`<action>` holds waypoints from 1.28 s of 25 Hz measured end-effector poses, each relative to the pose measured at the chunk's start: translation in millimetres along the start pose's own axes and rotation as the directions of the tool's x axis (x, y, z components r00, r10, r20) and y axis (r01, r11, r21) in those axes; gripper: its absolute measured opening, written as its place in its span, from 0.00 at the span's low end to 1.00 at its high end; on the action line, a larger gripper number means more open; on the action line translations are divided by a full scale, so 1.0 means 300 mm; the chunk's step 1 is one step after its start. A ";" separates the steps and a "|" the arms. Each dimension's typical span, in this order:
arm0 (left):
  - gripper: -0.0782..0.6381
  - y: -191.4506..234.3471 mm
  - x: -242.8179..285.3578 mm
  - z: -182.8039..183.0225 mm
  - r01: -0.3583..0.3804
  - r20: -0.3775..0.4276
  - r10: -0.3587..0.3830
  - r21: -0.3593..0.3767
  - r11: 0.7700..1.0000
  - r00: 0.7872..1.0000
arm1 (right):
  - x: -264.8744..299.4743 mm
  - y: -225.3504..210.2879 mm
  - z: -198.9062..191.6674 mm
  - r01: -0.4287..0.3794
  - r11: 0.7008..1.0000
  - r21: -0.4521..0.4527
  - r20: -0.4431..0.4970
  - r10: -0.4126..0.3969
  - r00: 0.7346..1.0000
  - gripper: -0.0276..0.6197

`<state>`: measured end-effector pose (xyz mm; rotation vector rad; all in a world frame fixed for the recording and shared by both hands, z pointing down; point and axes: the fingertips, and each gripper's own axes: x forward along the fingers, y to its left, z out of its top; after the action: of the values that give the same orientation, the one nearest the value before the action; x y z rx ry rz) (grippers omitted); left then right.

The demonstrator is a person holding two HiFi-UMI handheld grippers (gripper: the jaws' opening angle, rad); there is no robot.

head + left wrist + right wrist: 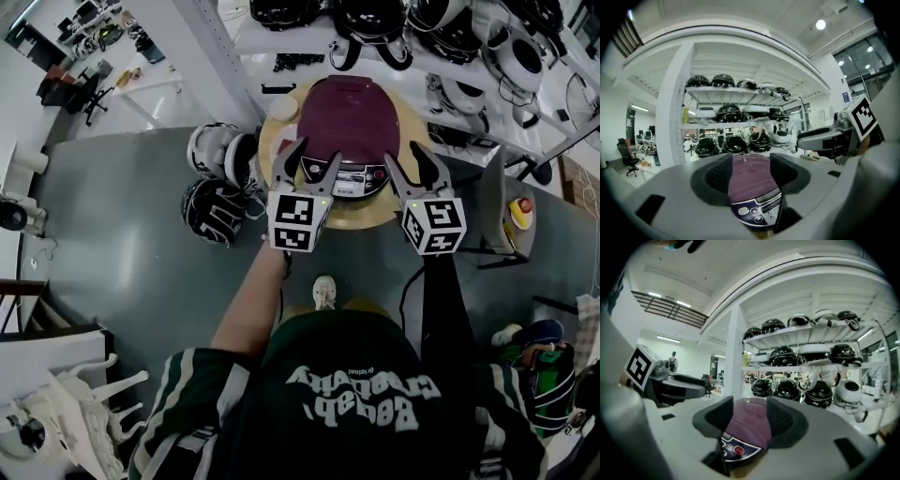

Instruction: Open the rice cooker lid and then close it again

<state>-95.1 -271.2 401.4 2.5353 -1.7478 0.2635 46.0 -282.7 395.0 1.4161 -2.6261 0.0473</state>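
Note:
The rice cooker (354, 117) has a dark maroon lid that lies shut, and a control panel (349, 183) at its near side. It stands on a round wooden table (272, 141). My left gripper (317, 153) hovers open at the cooker's front left, with nothing between its fingers. My right gripper (407, 155) hovers open at the front right, also with nothing in it. In the left gripper view the lid (750, 180) and panel (757, 211) show between the open jaws of the left gripper (751, 165). The right gripper view shows the cooker (750, 425) beyond the right gripper (749, 409).
White shelves (450, 66) loaded with several helmets stand right behind the table. Two helmets (220, 178) lie on the floor to the table's left. A small stand (502, 202) holds a yellow thing at the right. A white disc (284, 110) rests on the table.

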 end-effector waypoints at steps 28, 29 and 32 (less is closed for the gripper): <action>0.11 -0.379 -0.408 0.114 -0.293 0.099 0.292 -0.002 0.956 0.951 | -0.506 -0.026 0.015 -0.148 0.986 -0.080 0.129 0.157 0.979 0.05; 0.11 -0.381 -0.408 0.111 -0.292 0.092 0.290 0.002 0.956 0.952 | -0.511 -0.019 0.017 -0.163 0.983 -0.089 0.130 0.174 0.976 0.05; 0.11 -0.387 -0.413 0.106 -0.294 0.087 0.291 0.014 0.956 0.953 | -0.522 -0.008 0.015 -0.176 0.979 -0.106 0.130 0.189 0.973 0.05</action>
<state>-26.2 -119.3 355.6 2.3275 -2.1664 0.1952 132.2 -154.8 366.5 1.1846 -2.8245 -0.1569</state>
